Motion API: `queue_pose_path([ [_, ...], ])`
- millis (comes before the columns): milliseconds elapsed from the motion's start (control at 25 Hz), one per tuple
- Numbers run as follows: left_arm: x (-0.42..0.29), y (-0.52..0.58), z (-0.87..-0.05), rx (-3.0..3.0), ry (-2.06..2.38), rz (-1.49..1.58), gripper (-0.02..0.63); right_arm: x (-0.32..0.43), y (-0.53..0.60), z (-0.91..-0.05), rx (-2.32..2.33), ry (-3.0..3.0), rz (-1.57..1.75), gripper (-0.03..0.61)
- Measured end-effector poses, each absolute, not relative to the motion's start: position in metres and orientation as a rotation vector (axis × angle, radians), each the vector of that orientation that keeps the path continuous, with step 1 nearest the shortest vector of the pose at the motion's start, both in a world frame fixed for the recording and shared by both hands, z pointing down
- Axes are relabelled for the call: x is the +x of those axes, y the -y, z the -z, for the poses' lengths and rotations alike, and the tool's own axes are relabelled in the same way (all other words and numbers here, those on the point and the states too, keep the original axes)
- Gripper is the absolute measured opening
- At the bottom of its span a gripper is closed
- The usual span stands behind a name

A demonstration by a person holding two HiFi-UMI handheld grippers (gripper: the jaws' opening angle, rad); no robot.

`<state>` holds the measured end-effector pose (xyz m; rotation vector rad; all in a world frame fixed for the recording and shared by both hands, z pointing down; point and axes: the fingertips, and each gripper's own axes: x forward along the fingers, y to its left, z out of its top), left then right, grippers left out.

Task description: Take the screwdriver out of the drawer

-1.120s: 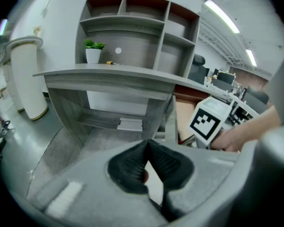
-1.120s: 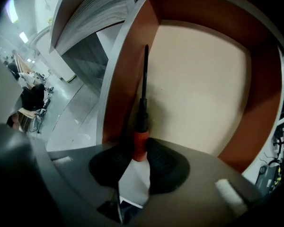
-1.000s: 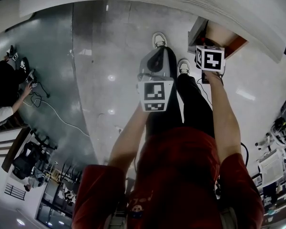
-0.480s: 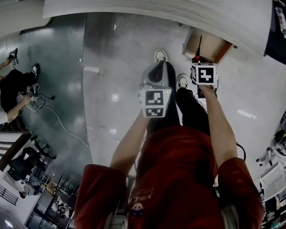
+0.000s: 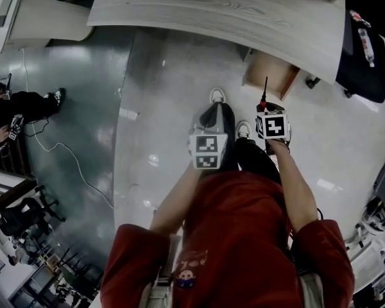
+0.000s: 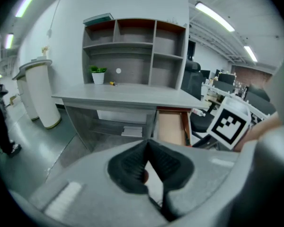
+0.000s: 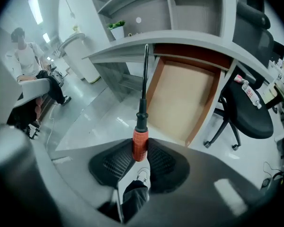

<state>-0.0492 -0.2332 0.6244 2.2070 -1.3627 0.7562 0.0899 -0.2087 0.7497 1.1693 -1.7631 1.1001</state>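
Note:
My right gripper (image 7: 140, 150) is shut on the red handle of the screwdriver (image 7: 140, 126). Its black shaft points up toward the open wooden drawer (image 7: 180, 98), whose inside shows bare. In the head view the right gripper (image 5: 264, 108) holds the screwdriver (image 5: 264, 94) just in front of the drawer (image 5: 269, 74), clear of it, under the grey desk (image 5: 231, 11). My left gripper (image 6: 147, 148) has its pads meeting at the tips with nothing between them. It hangs beside the right one over the person's legs (image 5: 210, 117).
A black office chair (image 5: 362, 50) stands right of the drawer. A shelf unit (image 6: 132, 46) and a potted plant (image 6: 98, 74) stand on the desk. A white rounded counter (image 6: 38, 91) is at the left. People (image 5: 19, 104) and a floor cable (image 5: 70, 165) are far left.
Both grippers have come up and back from the drawer toward the person. The screwdriver came along in the right gripper and now stands clear of the drawer.

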Motion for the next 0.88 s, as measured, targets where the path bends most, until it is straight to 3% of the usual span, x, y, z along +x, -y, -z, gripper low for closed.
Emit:
queue_pose_path([
  [880,-0.076,0.161,-0.518,2.21,1.508,-0.564,0.0,0.083,0.158,-0.589,1.252,2.037,-0.951,0.098],
])
